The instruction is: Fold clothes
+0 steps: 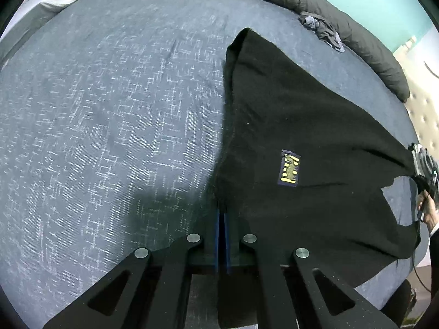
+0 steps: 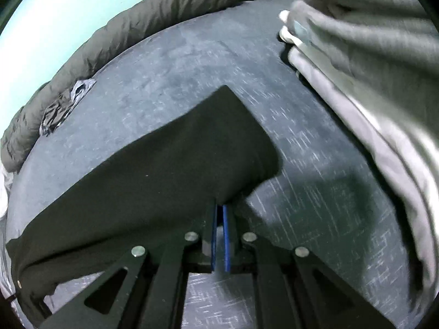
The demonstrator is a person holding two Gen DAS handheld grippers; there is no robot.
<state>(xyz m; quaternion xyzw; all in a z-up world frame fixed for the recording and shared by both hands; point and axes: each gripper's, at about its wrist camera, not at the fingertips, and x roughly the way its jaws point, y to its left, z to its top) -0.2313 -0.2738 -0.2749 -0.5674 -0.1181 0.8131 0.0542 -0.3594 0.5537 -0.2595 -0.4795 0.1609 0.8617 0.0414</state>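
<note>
A black garment with a small yellow-and-blue patch is held stretched above the blue patterned bed. My left gripper is shut on one of its edges, with the cloth pinched between the blue pads. At the far right of the left wrist view, the right gripper grips another corner, held by a hand. In the right wrist view the black garment spreads to the left, and my right gripper is shut on its edge.
A dark rolled duvet lines the far edge of the bed, with a small crumpled grey-blue garment beside it. A pile of grey clothes lies on the right in the right wrist view. A teal wall stands behind.
</note>
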